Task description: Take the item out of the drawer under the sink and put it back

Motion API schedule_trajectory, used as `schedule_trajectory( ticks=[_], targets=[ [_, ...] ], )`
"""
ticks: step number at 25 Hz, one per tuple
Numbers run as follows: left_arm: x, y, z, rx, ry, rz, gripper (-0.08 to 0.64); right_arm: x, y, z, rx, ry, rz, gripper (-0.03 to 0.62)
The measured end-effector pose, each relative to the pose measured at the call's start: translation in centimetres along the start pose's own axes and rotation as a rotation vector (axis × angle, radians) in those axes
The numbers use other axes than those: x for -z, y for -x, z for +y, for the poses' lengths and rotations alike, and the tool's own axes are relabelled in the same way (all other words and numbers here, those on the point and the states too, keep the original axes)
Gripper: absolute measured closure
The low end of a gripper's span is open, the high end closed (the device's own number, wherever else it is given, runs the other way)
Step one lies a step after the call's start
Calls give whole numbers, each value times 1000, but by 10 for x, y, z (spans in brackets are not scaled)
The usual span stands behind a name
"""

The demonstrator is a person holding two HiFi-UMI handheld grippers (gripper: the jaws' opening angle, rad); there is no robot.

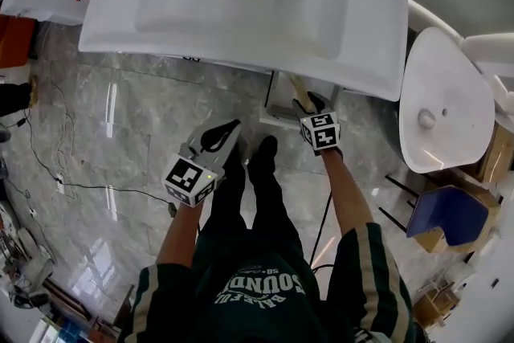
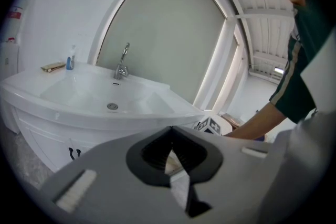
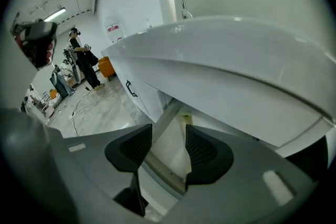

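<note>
The white sink [image 1: 241, 4] fills the top of the head view. Below its right part a white drawer [image 1: 283, 104] is pulled out, with a tan strip along its edge. My right gripper [image 1: 309, 103] is at the drawer's mouth under the sink rim. In the right gripper view the right gripper [image 3: 169, 152] is open, and the drawer's tan edge [image 3: 163, 173] and white inside show through the gap. No item is clearly visible in the drawer. My left gripper [image 1: 221, 136] hangs over the floor left of the drawer. In its own view the left gripper [image 2: 170, 157] is shut and empty.
A white toilet [image 1: 446, 108] stands close on the right, with a blue object [image 1: 450, 217] and boxes beyond it. Cables [image 1: 56, 165] trail over the marble floor on the left. The cabinet front has a dark handle [image 3: 130, 89]. A person [image 3: 84, 63] stands far back.
</note>
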State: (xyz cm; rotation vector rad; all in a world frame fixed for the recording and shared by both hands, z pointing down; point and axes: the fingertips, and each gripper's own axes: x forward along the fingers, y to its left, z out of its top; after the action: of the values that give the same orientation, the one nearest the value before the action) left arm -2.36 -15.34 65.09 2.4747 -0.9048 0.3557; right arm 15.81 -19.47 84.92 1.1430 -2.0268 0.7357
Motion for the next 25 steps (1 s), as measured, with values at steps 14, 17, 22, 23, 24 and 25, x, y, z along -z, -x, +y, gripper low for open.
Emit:
schedule_trajectory(
  ticks=[14, 17, 22, 23, 24, 25],
  targets=[
    [30, -3, 14, -19, -5, 60, 511, 44, -87, -33, 47, 51, 194, 416],
    [39, -1, 18, -34, 14, 66, 511, 58, -104, -40, 55, 72, 240, 416],
    [61, 10, 28, -71, 45, 89, 511, 69, -123, -46, 54, 102, 299, 417],
    [65, 13, 29, -76, 54, 96, 511, 74, -124, -46, 56, 114, 324, 417],
    [68, 15, 31, -81, 62, 100, 511, 79, -125, -45, 59, 129, 354, 417],
    [70, 17, 32, -87, 67, 101, 511, 85, -127, -45, 61, 140, 387, 417]
  ],
)
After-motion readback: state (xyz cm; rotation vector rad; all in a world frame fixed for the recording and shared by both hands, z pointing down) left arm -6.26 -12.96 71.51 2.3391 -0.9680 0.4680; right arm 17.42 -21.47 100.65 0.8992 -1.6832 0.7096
